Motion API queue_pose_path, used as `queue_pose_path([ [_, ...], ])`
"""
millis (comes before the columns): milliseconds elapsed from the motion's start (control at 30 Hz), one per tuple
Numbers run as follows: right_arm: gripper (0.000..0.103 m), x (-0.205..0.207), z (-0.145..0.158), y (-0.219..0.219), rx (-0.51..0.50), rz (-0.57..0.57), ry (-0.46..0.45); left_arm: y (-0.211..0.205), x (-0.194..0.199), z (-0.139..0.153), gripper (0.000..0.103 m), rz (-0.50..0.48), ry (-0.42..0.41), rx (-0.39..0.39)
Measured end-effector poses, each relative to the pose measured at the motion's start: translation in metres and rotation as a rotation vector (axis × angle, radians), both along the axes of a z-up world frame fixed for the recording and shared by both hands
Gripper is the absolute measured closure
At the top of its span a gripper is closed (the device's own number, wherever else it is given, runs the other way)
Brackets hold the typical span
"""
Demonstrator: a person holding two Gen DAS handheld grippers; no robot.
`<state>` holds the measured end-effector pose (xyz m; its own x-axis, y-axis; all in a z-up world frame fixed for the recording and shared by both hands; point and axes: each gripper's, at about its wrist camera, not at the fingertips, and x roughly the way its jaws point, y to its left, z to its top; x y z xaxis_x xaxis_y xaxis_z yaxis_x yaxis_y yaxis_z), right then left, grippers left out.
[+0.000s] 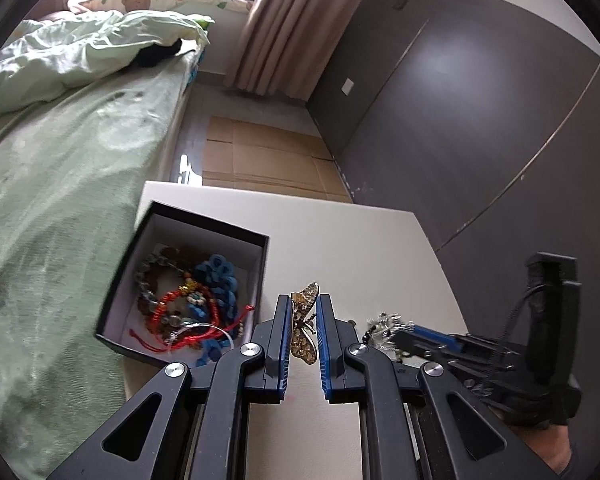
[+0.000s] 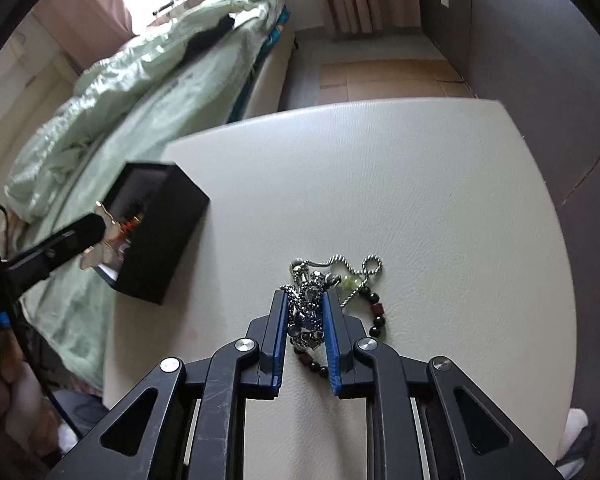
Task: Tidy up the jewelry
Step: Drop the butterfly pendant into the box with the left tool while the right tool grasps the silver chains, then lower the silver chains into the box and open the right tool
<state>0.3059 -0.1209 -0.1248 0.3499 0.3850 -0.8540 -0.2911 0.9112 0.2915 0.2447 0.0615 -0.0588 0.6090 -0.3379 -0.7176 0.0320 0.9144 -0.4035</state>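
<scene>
left gripper [image 1: 304, 326]: your jaws are nearly closed, pinching a gold butterfly brooch [image 1: 305, 328] edge-on between the blue pads [image 1: 285, 332], lifted off the surface.
right gripper [image 2: 308, 320]: your jaws are narrowed around a silver gem-set piece [image 2: 309, 312]; pads look to touch it on both sides, it sits at table level.
just ahead of right tips: silver chain [image 2: 354, 266] looped on the cream table [image 2: 420, 200], touching a green bead [image 2: 350, 281].
right of right tips: dark bead bracelet [image 2: 376, 316], running back under the jaws.
left of your left tips: black box [image 1: 260, 256], open, on the table edge by the bed [image 1: 60, 200].
in box: red bead bracelet [image 1: 168, 308], blue cord piece [image 1: 220, 280], tangled with others.
</scene>
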Motion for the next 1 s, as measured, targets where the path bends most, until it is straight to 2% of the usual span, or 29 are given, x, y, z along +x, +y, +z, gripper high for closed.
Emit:
queue_pose_path([
  [200,0.085,-0.004,0.023,-0.014,0.118,-0.006,-0.027,0.017,-0.002,0.004,0.09,0.038,-0.007,-0.01],
  [533,0.085,-0.001,0.058,-0.007,0.149,0.012,-0.105,0.044,0.0,0.004,0.09,0.098,-0.01,-0.023],
  [667,0.085,0.0,0.073,0.0,0.156,0.029,-0.133,0.053,0.006,0.001,0.088,0.112,0.004,-0.064],
  [700,0.085,0.001,0.079,0.004,0.161,0.035,-0.141,0.056,0.009,-0.002,0.084,0.113,0.025,-0.079],
  [733,0.085,0.001,0.082,0.005,0.165,0.038,-0.146,0.058,0.01,-0.004,0.068,0.121,0.044,-0.086],
  [767,0.085,0.002,0.087,0.009,0.171,0.045,-0.153,0.061,0.011,-0.006,0.046,0.132,0.053,-0.096],
  [833,0.085,0.004,0.094,0.018,0.174,0.055,-0.166,0.066,0.01,-0.007,0.025,0.155,0.039,-0.102],
  [1000,0.085,0.008,0.109,0.045,0.205,0.097,-0.179,0.075,0.005,-0.004,0.024,0.19,0.022,-0.099],
])
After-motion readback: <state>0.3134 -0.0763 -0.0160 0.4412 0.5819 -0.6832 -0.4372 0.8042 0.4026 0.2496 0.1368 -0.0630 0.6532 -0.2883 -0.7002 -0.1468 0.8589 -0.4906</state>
